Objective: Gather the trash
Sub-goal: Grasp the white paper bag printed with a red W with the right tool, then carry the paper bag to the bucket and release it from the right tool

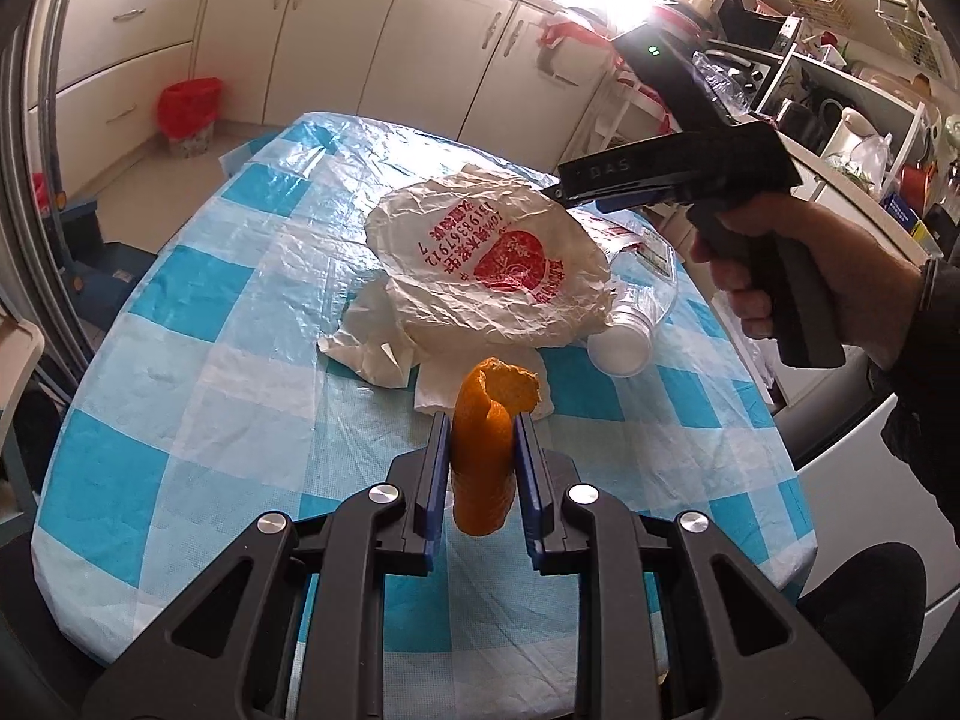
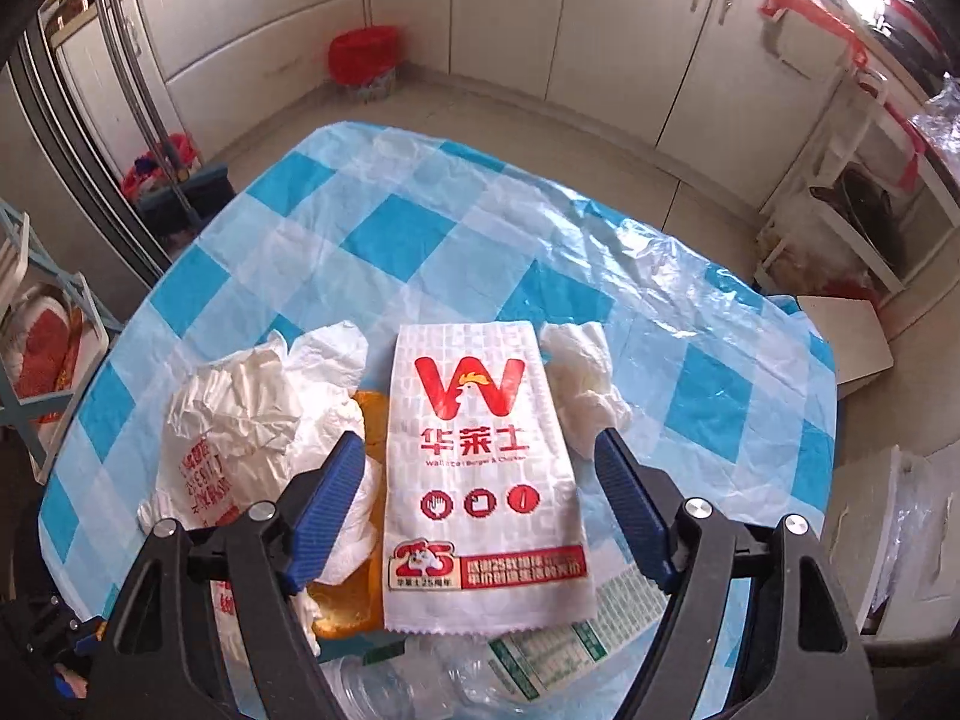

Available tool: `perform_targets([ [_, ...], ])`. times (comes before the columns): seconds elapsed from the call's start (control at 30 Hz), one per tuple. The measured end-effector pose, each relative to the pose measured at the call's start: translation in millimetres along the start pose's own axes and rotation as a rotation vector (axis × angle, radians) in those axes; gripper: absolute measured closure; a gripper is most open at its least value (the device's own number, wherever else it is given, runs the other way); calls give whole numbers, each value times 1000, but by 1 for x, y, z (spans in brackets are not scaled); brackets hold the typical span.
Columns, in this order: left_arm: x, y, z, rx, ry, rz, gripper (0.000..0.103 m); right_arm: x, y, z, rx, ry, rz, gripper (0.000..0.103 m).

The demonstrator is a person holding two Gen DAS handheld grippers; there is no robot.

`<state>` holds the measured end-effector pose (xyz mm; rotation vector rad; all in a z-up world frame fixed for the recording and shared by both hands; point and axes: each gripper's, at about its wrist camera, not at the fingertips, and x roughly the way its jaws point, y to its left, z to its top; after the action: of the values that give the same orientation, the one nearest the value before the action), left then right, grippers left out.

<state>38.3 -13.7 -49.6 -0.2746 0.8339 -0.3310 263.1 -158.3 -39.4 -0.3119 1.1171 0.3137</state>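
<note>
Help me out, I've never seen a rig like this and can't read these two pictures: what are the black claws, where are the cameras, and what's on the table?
No robot here: a person holds a two-finger gripper in each hand, each carrying a forward-looking camera. In the left view, the left gripper is shut on an orange peel; the right hand shows too. In the right view, the right gripper hangs open above a Wallace paper bag. The checked tablecloth also holds a crumpled plastic bag, tissues and a clear bottle.
</note>
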Motion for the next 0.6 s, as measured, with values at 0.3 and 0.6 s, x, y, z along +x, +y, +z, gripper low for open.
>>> perform_targets([
  [0.3,3,3,4,-21,-2,-18,83,8,-1,-5,34,38,80,90],
  [0.6,2,0,2,-5,-3,1,83,-46,-26,-28,193,-159,190,95],
])
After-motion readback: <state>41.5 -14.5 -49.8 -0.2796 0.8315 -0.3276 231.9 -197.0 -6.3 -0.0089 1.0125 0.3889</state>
